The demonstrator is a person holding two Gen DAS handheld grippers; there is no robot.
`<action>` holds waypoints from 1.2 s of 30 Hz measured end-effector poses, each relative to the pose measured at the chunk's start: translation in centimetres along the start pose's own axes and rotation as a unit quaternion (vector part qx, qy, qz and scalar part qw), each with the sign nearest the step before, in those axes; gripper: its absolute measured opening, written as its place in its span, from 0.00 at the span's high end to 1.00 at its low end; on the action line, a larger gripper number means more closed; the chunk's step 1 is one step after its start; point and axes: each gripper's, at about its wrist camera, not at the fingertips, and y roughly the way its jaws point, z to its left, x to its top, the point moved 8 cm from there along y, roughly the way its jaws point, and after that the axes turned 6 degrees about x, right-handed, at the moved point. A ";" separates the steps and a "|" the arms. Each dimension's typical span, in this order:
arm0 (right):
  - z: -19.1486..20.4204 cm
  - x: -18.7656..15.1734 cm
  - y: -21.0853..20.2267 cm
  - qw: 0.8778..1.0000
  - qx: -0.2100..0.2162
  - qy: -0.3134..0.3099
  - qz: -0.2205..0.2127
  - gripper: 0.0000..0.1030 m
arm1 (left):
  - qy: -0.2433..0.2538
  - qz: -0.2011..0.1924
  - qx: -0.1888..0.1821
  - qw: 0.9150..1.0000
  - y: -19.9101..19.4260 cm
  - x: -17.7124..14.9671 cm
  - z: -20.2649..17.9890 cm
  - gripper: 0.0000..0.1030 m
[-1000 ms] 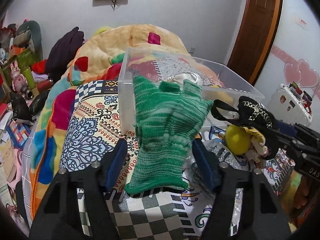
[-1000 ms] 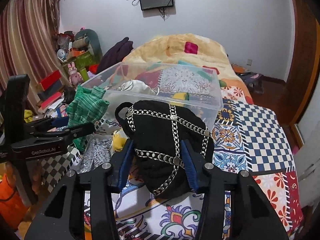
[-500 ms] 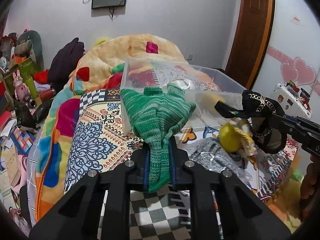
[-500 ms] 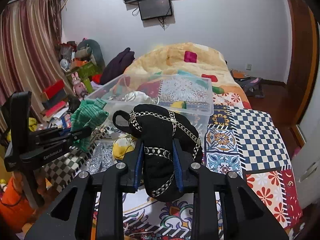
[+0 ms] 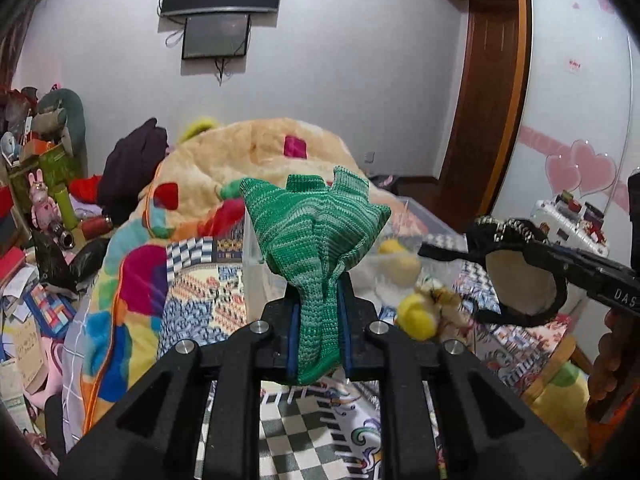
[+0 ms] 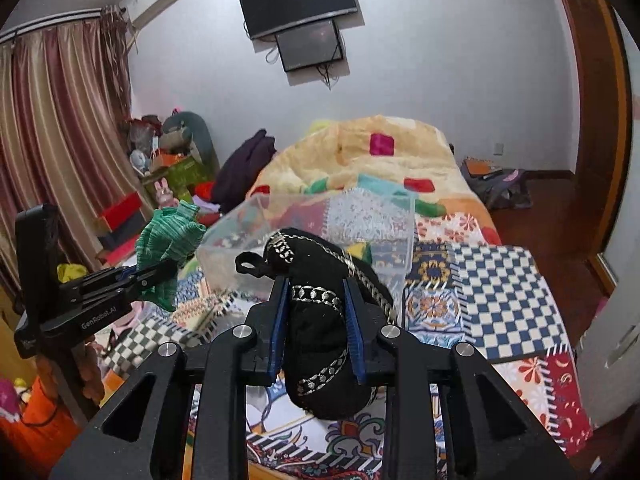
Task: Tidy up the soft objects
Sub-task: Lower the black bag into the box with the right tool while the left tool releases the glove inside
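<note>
My left gripper (image 5: 318,312) is shut on a green knitted glove (image 5: 316,224) and holds it up above the bed, in front of the clear plastic bin (image 6: 320,220). It also shows in the right wrist view (image 6: 168,240). My right gripper (image 6: 314,312) is shut on a black cap with silver chain trim (image 6: 320,320), lifted over the patterned bedspread, near the bin's front corner. The cap also shows in the left wrist view (image 5: 516,264). A yellow plush toy (image 5: 420,312) lies on the bed below.
A rumpled yellow blanket (image 6: 360,152) and a dark garment (image 6: 244,168) lie behind the bin. Cluttered shelves (image 5: 36,184) stand at the left. A wooden door (image 5: 488,100) is at the right. A checkered quilt patch (image 6: 500,288) lies right of the bin.
Both grippers closed on their items, the left on the glove, the right on the cap, and lifted them off the bed; the views now sit higher.
</note>
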 end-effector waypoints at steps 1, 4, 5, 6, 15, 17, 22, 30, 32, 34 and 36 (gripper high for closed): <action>0.1 0.2 -0.1 1.000 0.000 -0.002 -0.003 0.78 | -0.002 -0.005 0.001 1.000 -0.1 0.3 0.1 0.85; 0.2 0.4 -0.2 1.000 -0.005 -0.009 -0.010 0.80 | -0.001 -0.014 0.001 1.000 -0.3 1.1 0.2 0.85; 0.2 0.6 -0.1 1.000 -0.006 -0.010 -0.011 0.81 | 0.000 -0.017 0.001 1.000 -0.2 1.5 0.2 0.85; 0.2 0.8 -0.1 1.000 -0.007 -0.012 -0.013 0.81 | 0.001 -0.020 0.000 1.000 -0.2 1.9 0.2 0.85; 0.4 5.7 0.5 0.997 -0.021 -0.042 -0.063 0.81 | -0.016 -0.006 -0.021 1.000 2.9 4.8 0.7 0.85; 0.3 6.7 1.0 0.996 -0.026 -0.047 -0.070 0.81 | -0.013 0.004 -0.021 1.000 4.0 5.2 0.8 0.85; -0.2 8.2 2.7 0.996 -0.029 -0.043 -0.075 0.81 | -0.017 0.036 -0.027 0.999 6.7 5.3 0.9 0.85; -1.1 7.4 7.2 0.999 -0.026 -0.029 -0.037 0.81 | 0.004 0.080 -0.019 0.997 10.5 4.1 0.4 0.85; -1.3 6.6 8.5 0.999 -0.028 -0.030 -0.019 0.81 | 0.008 0.086 -0.017 0.996 11.2 3.7 0.3 0.85; -1.6 6.0 9.6 0.999 -0.028 -0.030 -0.002 0.81 | 0.015 0.095 -0.012 0.995 11.9 3.4 0.2 0.85; -1.7 5.2 10.7 0.999 -0.027 -0.031 0.019 0.81 | 0.021 0.102 -0.009 0.994 12.5 3.1 0.0 0.85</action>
